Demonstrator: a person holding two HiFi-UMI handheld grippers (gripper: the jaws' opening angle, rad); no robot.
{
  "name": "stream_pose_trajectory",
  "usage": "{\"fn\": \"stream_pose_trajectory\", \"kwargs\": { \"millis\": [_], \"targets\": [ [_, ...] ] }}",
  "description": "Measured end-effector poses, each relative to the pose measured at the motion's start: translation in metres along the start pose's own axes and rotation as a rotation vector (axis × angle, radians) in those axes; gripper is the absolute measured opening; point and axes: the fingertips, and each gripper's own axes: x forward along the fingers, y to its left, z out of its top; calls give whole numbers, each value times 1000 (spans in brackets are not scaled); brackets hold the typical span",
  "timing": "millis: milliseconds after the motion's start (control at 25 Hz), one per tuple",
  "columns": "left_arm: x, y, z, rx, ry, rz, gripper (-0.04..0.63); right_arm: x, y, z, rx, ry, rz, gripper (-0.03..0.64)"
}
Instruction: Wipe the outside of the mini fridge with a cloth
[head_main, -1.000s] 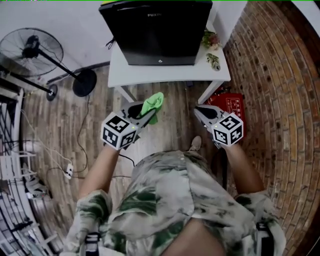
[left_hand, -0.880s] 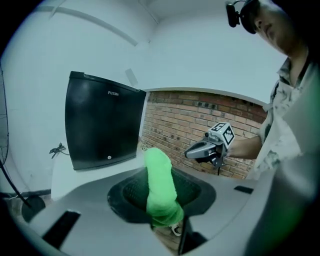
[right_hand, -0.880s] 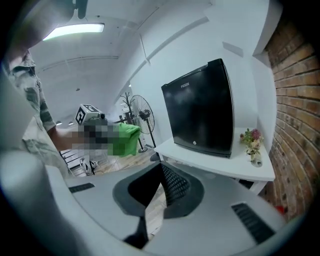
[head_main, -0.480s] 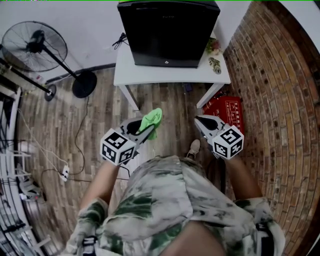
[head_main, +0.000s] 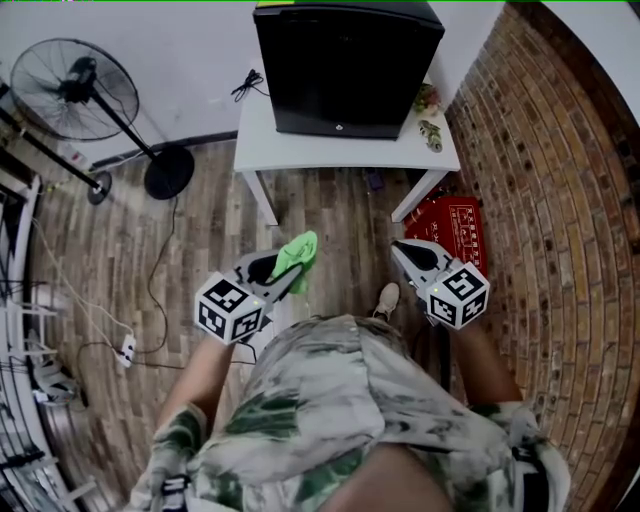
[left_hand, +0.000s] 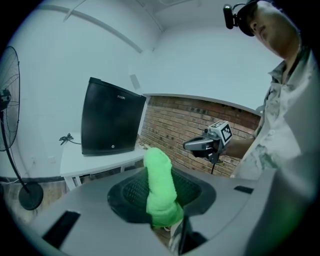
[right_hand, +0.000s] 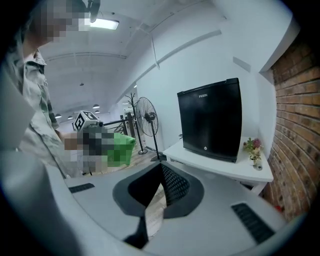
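The black mini fridge stands on a small white table against the wall, well ahead of both grippers. My left gripper is shut on a bright green cloth, which sticks up between its jaws. The fridge shows far off in the left gripper view. My right gripper is held level with the left one, shut with nothing in it. In the right gripper view its tips meet below the distant fridge, and the cloth shows at left.
A standing fan is at the left on the wood floor, with a power strip and cables near it. A red box lies by the table's right leg. A brick wall runs along the right. Small flowers sit beside the fridge.
The table and fridge have slid farther from the grippers as the person backed away. Both grippers sit lower in the head view. The cloth stays in the left gripper.
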Motion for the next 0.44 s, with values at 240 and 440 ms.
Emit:
{"fn": "stream_pose_trajectory", "kwargs": {
  "millis": [240, 440],
  "targets": [
    [-7, 1, 1, -11, -32, 4, 129, 1, 10, 2, -18, -2, -2, 21],
    [-13, 1, -1, -22, -49, -3, 129, 7, 23, 4, -24, -4, 0, 21]
  ]
}}
